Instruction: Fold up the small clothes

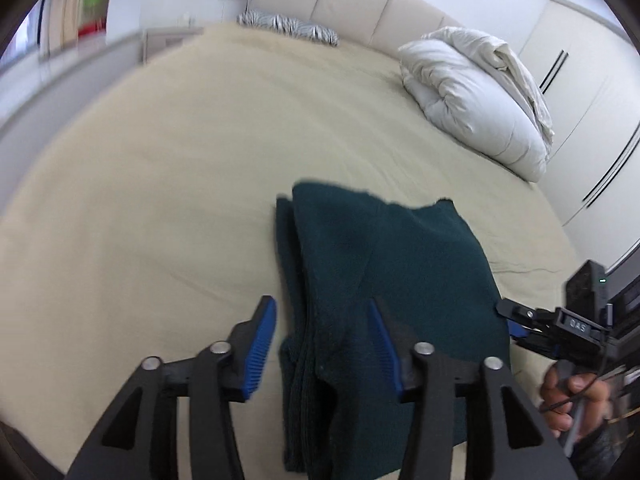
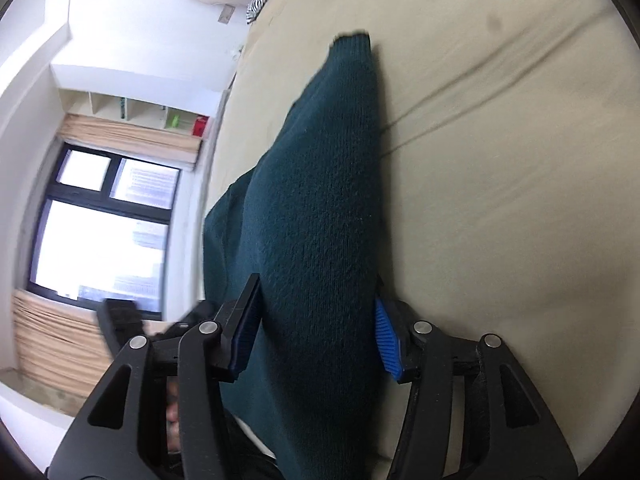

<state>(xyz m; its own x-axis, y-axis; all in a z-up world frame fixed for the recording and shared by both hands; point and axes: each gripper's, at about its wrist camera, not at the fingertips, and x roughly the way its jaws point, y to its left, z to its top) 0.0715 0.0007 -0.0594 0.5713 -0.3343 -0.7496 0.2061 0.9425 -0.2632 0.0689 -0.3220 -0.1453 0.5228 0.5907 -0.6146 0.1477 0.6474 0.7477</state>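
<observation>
Dark green knitted garment (image 1: 400,280) lying folded on the beige bed (image 1: 180,168), a gripper at each side.

Wide bare sheet lies open to its left and beyond it; the white rolled duvet (image 1: 472,96) sits well apart near the headboard. The garment's long axis runs away toward the headboard. The left gripper (image 1: 322,344) has its fingers apart, gripping nothing. The right gripper (image 2: 316,328) straddles the garment's thick fold; whether its fingers press, I cannot tell.

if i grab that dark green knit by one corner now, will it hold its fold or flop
The dark green knit will probably flop: its layers already sag unevenly on the bed sheet. The thick, coarse weave suggests some weight and good grip, so slipping seems unlikely.
</observation>
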